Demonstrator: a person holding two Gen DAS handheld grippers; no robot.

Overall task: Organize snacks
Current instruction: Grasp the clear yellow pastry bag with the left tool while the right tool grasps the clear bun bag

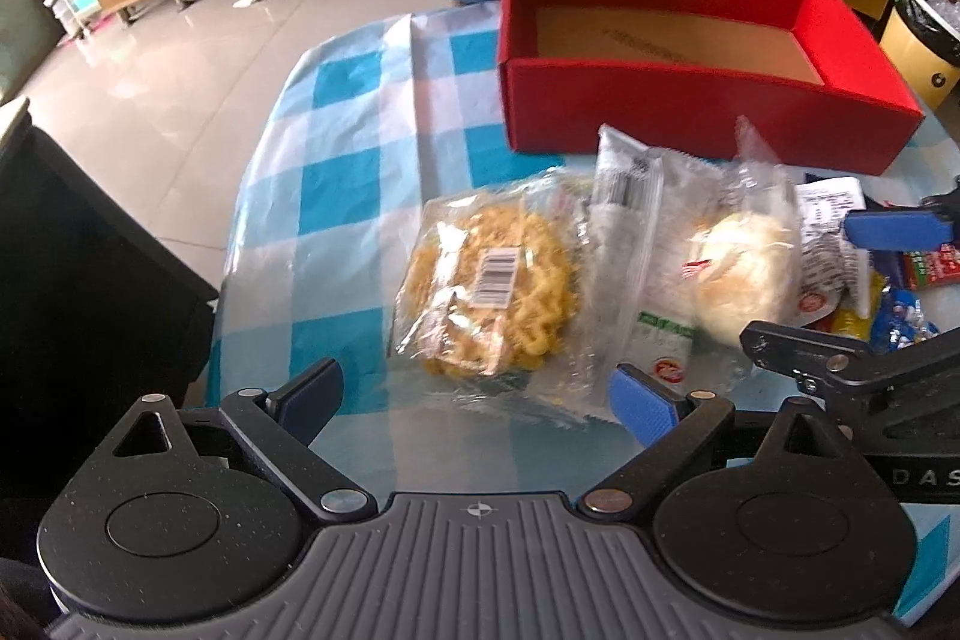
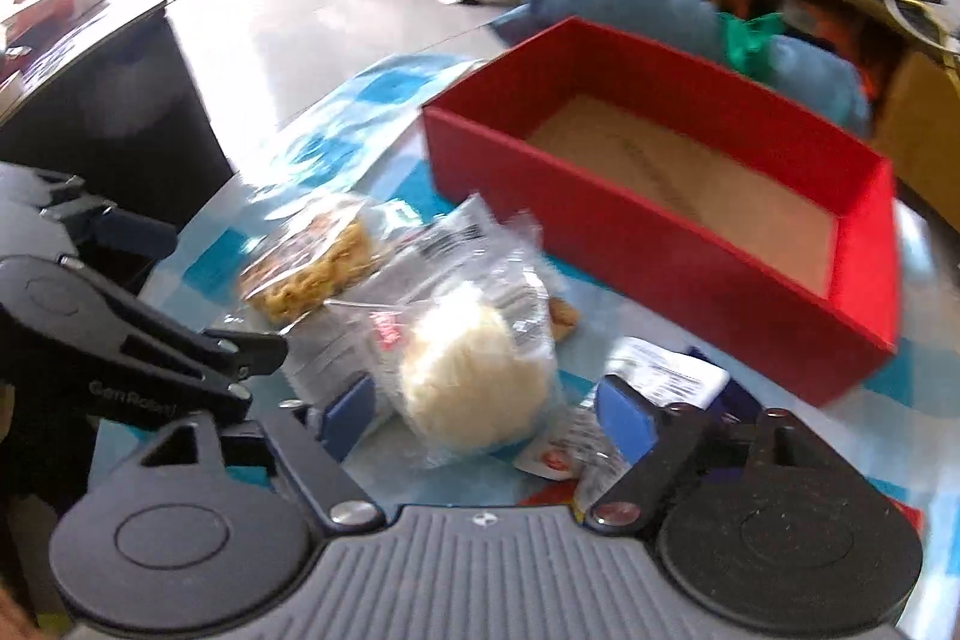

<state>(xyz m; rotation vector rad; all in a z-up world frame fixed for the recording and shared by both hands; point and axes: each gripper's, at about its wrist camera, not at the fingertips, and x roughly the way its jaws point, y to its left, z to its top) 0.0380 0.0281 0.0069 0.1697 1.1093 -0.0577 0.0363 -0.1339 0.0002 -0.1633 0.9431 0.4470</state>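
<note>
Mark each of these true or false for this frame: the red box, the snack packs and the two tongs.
1. The red box holds no snacks. True.
2. The noodle pack lies inside the box. False: it lies on the checked cloth in front of it.
3. The white bun pack sits between the right tongs' fingers. True.
4. The left tongs grip the noodle pack. False: they are open, holding nothing.
5. The cloth is plain red. False: blue and white checks.

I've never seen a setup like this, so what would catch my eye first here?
Most striking is the empty red box at the far side of the blue-checked tablecloth. In front of it lies a jumble of clear snack bags, notably yellow noodles and a pale round bun, which sits between the right gripper's blue pads.
</note>
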